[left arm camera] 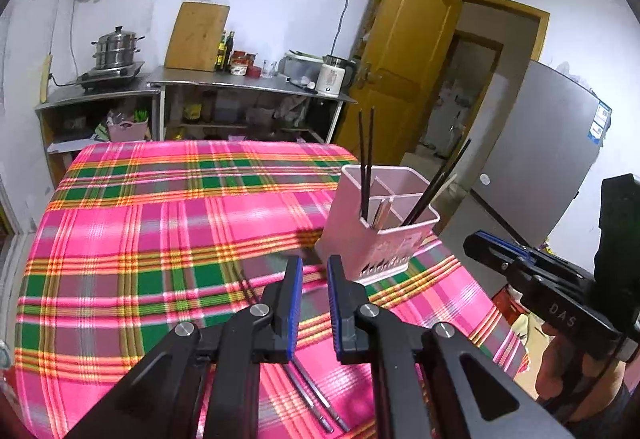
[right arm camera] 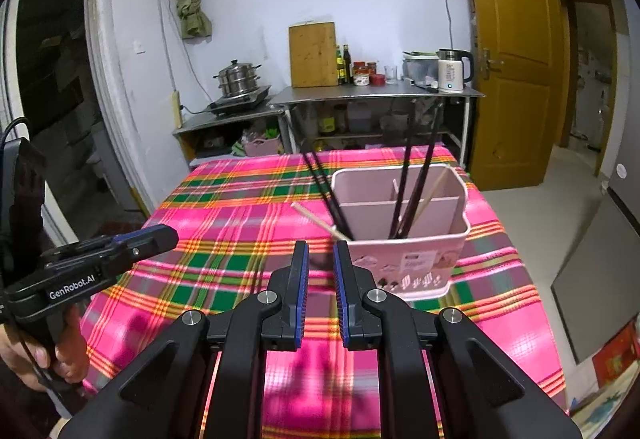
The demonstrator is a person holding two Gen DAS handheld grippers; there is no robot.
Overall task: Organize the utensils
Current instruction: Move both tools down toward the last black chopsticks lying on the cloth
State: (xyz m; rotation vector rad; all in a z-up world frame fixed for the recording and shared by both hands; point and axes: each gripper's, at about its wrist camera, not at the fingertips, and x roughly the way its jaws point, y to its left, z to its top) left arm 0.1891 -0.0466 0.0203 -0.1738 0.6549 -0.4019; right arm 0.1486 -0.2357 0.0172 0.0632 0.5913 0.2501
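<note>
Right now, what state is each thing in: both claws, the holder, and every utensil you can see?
Left claw: open, holding nothing.
Right claw: open, holding nothing.
Pink utensil holder: upright on the plaid tablecloth.
Black chopsticks: standing tilted inside the holder.
Pale chopsticks: in the holder, leaning over its rim.
Metal chopsticks: lying flat on the cloth, under the left claw.

Home kitchen, steamer pot (right arm camera: 237, 79) on stove, kettle (right arm camera: 453, 70), fridge (left arm camera: 560, 143)
</note>
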